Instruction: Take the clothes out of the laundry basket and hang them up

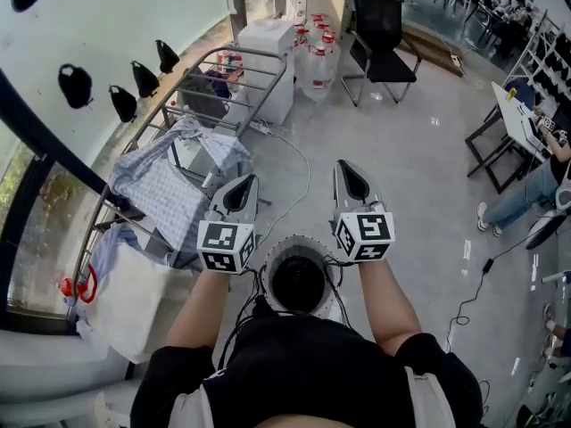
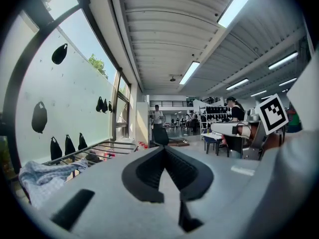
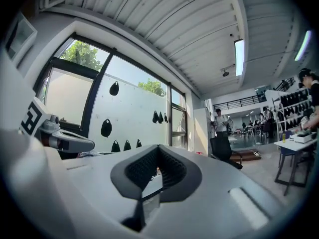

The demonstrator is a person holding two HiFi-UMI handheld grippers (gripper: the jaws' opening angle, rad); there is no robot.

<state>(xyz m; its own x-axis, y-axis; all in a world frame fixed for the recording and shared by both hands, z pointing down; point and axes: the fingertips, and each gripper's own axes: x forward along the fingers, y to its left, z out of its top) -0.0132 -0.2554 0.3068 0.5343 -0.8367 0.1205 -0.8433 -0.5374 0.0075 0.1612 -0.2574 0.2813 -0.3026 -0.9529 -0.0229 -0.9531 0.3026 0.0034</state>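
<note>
The left gripper (image 1: 243, 190) and the right gripper (image 1: 350, 178) are hovering level, jaws fully closed and gripping nothing. A checked garment (image 1: 165, 185) is hanging bunched across the drying rack (image 1: 260, 54) at left. Being spread unevenly, it is at risk of sliding off.

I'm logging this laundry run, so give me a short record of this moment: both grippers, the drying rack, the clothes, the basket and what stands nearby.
left gripper: shut, nothing between the jaws
right gripper: shut, empty, beside the left one
drying rack: at the person's left, by the window
checked garment: draped over the rack's near bars
basket: round, white, on the floor between the arms; inside dark, contents unclear
nearby: black chair and water bottles beyond the rack
</note>
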